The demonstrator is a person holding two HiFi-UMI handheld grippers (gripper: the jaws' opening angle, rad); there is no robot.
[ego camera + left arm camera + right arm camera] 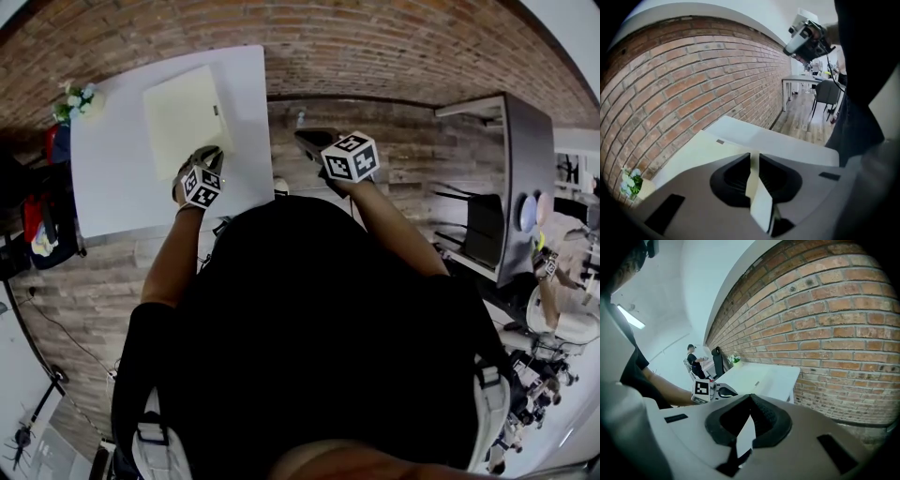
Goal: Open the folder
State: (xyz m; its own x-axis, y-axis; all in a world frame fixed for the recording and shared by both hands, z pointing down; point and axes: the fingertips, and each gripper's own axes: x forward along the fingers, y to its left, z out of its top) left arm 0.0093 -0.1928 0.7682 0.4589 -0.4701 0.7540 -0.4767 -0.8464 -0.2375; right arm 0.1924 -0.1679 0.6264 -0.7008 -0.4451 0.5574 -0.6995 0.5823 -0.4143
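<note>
Folder (185,117): flat on the white table (112,178), by the brick wall.
Left gripper (754,157): clenched on the cover's near edge (just a thin sheet in there), likely to peel it up.
Right gripper (750,397): pinched together on nothing, parked beside the table, out of the way.

Folder (185,117) on tbl (112,178), flowers (75,98) L

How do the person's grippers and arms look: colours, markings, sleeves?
Both the left gripper and right gripper have grey bodies, black ribbed pads inside the jaws, and a white cube with black square markers. The person wears a short-sleeved black shirt.
</note>
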